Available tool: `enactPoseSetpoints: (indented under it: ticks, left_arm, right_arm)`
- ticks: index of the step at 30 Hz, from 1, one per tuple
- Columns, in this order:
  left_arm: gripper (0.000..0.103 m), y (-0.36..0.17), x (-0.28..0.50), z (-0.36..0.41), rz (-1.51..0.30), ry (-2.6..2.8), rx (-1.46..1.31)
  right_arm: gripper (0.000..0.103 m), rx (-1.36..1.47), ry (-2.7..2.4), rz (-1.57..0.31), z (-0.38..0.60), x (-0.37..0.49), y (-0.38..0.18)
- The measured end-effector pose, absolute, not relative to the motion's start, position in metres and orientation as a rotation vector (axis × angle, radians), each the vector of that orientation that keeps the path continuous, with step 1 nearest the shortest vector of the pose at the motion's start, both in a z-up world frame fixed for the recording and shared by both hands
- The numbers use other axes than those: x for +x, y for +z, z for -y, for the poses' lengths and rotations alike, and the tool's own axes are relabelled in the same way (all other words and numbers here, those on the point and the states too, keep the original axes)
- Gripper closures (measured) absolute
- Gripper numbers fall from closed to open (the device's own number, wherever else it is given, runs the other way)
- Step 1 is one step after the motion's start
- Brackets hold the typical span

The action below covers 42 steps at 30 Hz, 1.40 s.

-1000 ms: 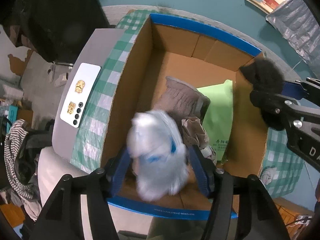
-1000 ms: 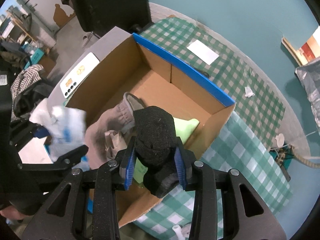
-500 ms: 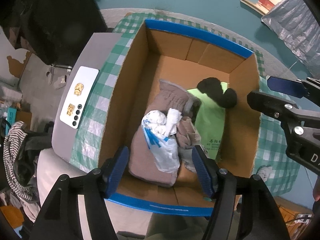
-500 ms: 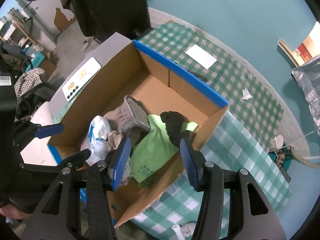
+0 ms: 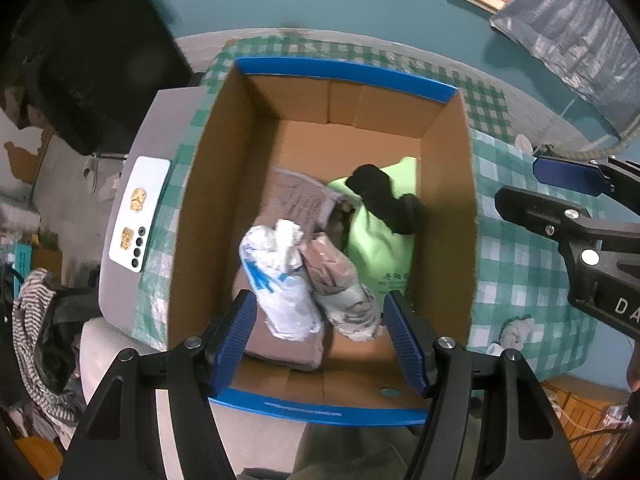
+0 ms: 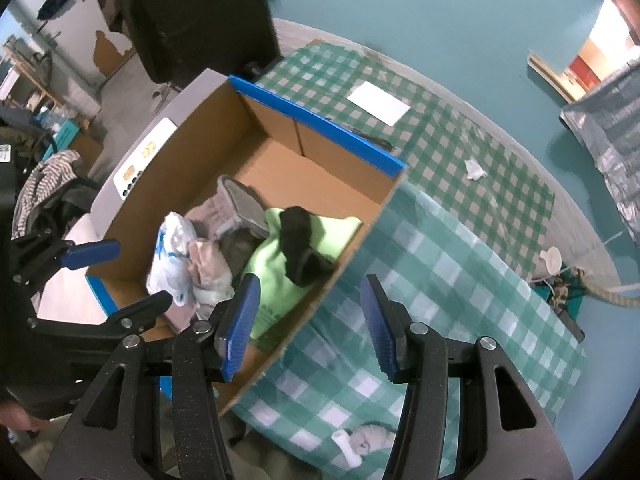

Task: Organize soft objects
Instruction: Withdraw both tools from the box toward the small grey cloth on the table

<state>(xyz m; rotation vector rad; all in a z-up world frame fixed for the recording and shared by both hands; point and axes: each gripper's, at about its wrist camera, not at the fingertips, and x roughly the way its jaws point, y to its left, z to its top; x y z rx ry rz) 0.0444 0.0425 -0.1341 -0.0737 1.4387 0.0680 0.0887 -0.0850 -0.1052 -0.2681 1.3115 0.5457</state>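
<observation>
An open cardboard box [image 5: 224,168] with blue-edged flaps holds the soft things. Inside lie a white and blue plastic bundle [image 5: 280,276], a crumpled beige cloth [image 5: 340,284], a grey garment [image 5: 300,196], a light green bag [image 5: 380,248] and a black sock-like piece [image 5: 384,200] on top of the green bag. My left gripper [image 5: 320,336] hangs open above the box's near end, nothing between its fingers. My right gripper [image 6: 308,320] is open and empty over the box's right wall [image 6: 352,256]. The black piece [image 6: 300,240] lies in the box below it.
The box stands on a green checked tablecloth [image 6: 440,240]. A white paper [image 6: 378,103] and paper scraps [image 6: 474,170] lie on the cloth beyond it. A white remote-like card [image 5: 138,216] sits on a grey surface to the left. A striped cloth [image 5: 32,320] hangs at far left.
Both grippers let go: the white and blue bundle and the black piece dropped into the box. The jaws widened and both grippers drew back and up from the box.
</observation>
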Motion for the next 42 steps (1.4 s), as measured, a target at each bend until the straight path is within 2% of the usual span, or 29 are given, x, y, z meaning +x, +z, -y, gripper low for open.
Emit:
enactPoseSetpoints:
  ticks: [25,42]
  left_arm:
    - [0.036,-0.120,0.050,0.053,-1.419,-0.102,0.057]
    - [0.036,-0.134,0.045,0.099,-1.448,-0.190,0.121]
  right_arm:
    - [0.050,-0.163,0.402,-1.345,0.187,0.066,-0.105]
    - [0.050,-0.147,0.320,-1.434,0.245,0.048,-0.138]
